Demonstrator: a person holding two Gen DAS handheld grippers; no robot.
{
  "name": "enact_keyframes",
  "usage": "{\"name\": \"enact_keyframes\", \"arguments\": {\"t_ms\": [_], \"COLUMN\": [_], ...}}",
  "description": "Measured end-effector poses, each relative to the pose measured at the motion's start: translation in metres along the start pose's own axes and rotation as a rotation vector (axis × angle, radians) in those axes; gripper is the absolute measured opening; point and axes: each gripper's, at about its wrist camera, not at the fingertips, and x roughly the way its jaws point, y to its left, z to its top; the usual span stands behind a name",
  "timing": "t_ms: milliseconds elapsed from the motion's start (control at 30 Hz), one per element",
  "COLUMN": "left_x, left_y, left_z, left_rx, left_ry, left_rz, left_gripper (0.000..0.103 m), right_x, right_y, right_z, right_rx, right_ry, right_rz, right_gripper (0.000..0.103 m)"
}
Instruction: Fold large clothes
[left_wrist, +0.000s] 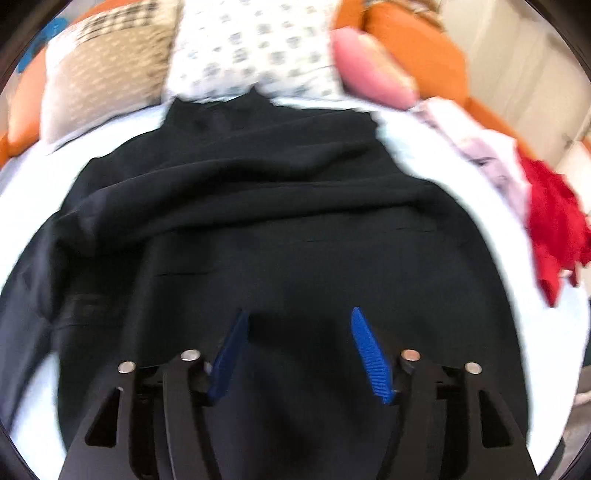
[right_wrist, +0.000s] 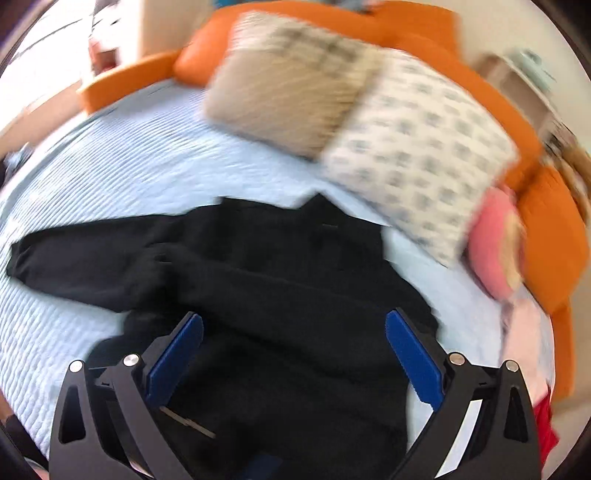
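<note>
With both grippers angled down over the near hem, the black garment (right_wrist: 280, 280) lies straight ahead of them, long axis running away toward the collar at the far end. Right gripper (right_wrist: 293, 325) has its jaws spread wide, nothing between the pads, fabric only beneath. Left gripper (left_wrist: 299, 325) is partly spread, also empty, hovering over the lower body of the same garment (left_wrist: 258, 206). In the right wrist view one sleeve is out flat to the left, across the long axis; a fold of cloth already lies diagonally over the torso. My read: that sleeve is the next piece to bring in, and the left gripper looks nearer to it. Frames are blurred, so seam detail is unreadable. Surface: pale blue ribbed bedspread (right_wrist: 122, 166), soft. Beyond the collar: tan pillow (right_wrist: 288, 85), patterned white pillow (right_wrist: 417, 155), pink cushion (right_wrist: 491, 243), orange headboard (right_wrist: 421, 26). Red cloth (left_wrist: 554, 221) heaped at the right edge.
</note>
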Motion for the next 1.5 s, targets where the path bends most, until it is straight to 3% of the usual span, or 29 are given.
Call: {"name": "enact_keyframes", "arguments": {"t_ms": [100,167,200,400,600,667,733,800,833,867,933,1167,1267,1367,1500], "left_x": [-0.002,-0.007,-0.009,-0.007,0.009,0.015,0.018,0.019,0.018,0.018,0.017,0.007,0.012,0.033,0.065], "left_y": [0.040,0.066,0.079,0.143,0.174,0.181,0.179,0.171,0.167,0.164,0.159,0.139,0.128,0.133,0.136], "left_z": [0.010,0.018,0.022,0.041,0.040,0.041,0.041,0.042,0.042,0.042,0.045,0.061,0.071,0.075,0.074], "left_rx": [-0.098,-0.185,-0.231,-0.388,-0.458,-0.486,-0.498,-0.491,-0.481,-0.466,-0.444,-0.418,-0.383,-0.407,-0.359], "left_ry": [-0.019,-0.053,-0.070,-0.095,-0.079,-0.076,-0.082,-0.099,-0.101,-0.101,-0.104,-0.155,-0.162,-0.106,-0.042], "left_rz": [-0.015,-0.041,-0.057,0.047,0.105,0.100,0.102,0.114,0.121,0.136,0.145,0.102,0.177,0.170,0.240], "left_gripper": [0.063,0.065,0.069,0.071,0.071,0.071,0.072,0.082,0.083,0.083,0.085,0.086,0.087,0.087,0.086], "right_x": [0.008,0.022,0.032,0.076,0.116,0.124,0.126,0.134,0.138,0.140,0.135,0.090,0.078,0.087,0.116], "right_y": [-0.050,-0.070,-0.077,-0.087,-0.070,-0.072,-0.073,-0.073,-0.074,-0.076,-0.082,-0.147,-0.177,-0.182,-0.167], "right_z": [-0.029,-0.059,-0.076,-0.133,-0.155,-0.156,-0.151,-0.146,-0.144,-0.143,-0.142,-0.153,-0.167,-0.187,-0.212], "right_rx": [0.078,0.073,0.058,0.025,-0.085,-0.071,-0.033,-0.014,-0.009,-0.001,0.026,0.175,0.241,0.240,0.218], "right_ry": [0.032,0.064,0.091,0.175,0.195,0.164,0.119,0.116,0.119,0.117,0.094,0.007,0.008,0.050,0.107], "right_rz": [0.023,0.002,-0.021,-0.105,-0.237,-0.269,-0.275,-0.255,-0.241,-0.230,-0.236,-0.301,-0.313,-0.305,-0.295], "right_gripper": [0.095,0.075,0.071,0.070,0.068,0.055,0.051,0.035,0.021,0.014,0.010,0.009,0.009,0.010,0.011]}}
